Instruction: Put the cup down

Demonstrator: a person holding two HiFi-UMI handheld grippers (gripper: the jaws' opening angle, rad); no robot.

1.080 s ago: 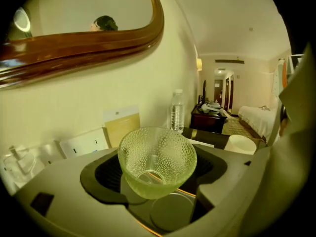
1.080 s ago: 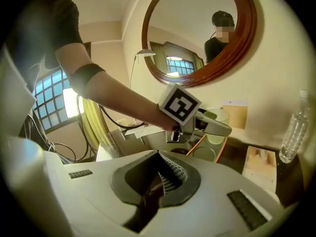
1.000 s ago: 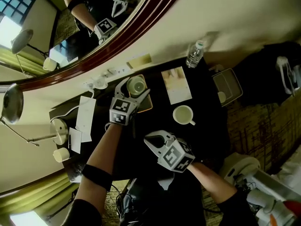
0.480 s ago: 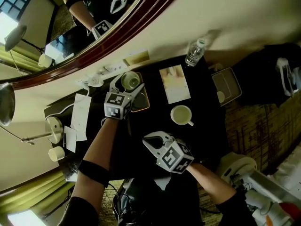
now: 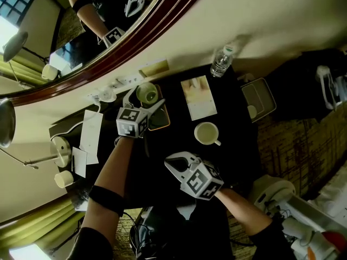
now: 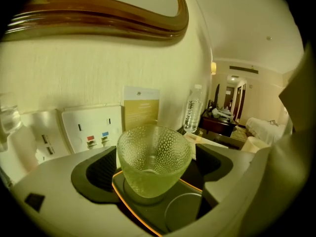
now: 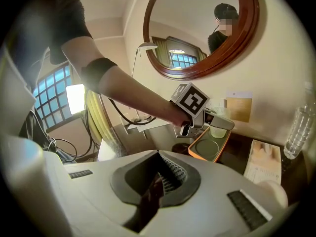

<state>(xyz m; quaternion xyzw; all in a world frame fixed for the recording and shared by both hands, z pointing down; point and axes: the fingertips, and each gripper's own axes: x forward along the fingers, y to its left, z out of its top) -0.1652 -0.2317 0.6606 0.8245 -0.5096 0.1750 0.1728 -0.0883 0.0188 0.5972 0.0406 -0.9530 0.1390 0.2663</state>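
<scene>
Cup (image 6: 153, 159), one of glass, stands on one tray (image 6: 148, 212).

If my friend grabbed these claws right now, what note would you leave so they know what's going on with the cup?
Left claw: open, its jaws have just been opening. The glass cup stands between its pads, not squeezed.
Right claw: shut, nothing in it, well apart from the cup.
Cup: upright on the orange-rimmed tray, close to the wall.
Done: cup set down and let go.
Left: probably just draw the left claw back without bumping the cup.
</scene>
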